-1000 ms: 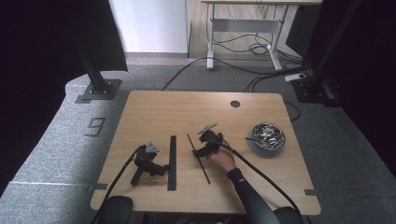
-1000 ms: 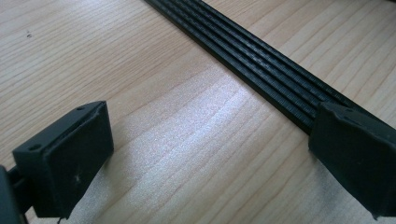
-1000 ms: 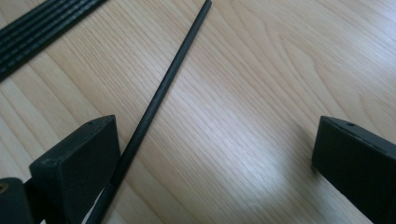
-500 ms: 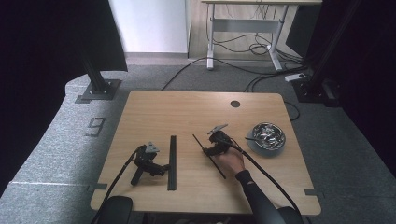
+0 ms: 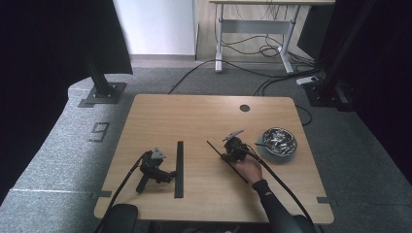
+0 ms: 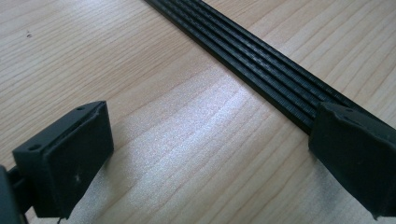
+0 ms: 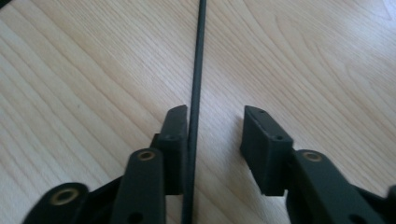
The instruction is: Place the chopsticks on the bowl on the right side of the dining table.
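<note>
1. High view: a light wooden table (image 5: 194, 111) stands on grey carpet, with black curtains at both sides and a desk frame with loose cables behind. The left gripper (image 5: 167, 174) lies on the table just beside a ribbed black strip (image 5: 180, 167), with no hand on it. The right gripper (image 5: 225, 156), held by a hand (image 5: 248, 169), sits over a thin black rod (image 5: 214, 147); the rod's near part is hidden under gripper and hand. A metal bowl (image 5: 278, 141) stands near, its contents too small to make out.
2. Left gripper view: the jaws stand wide apart over bare wood, gripping nothing. The ribbed black strip (image 6: 261, 65) runs diagonally, its lower end hidden behind one pad (image 6: 355, 158).
3. Right gripper view: the jaws have just been closing, with the thin black rod (image 7: 196, 84) between them. It lies against one pad (image 7: 173, 140), a clear gap remains to the other, so it is not yet clamped. The rod's far end is cut off at the top edge
</note>
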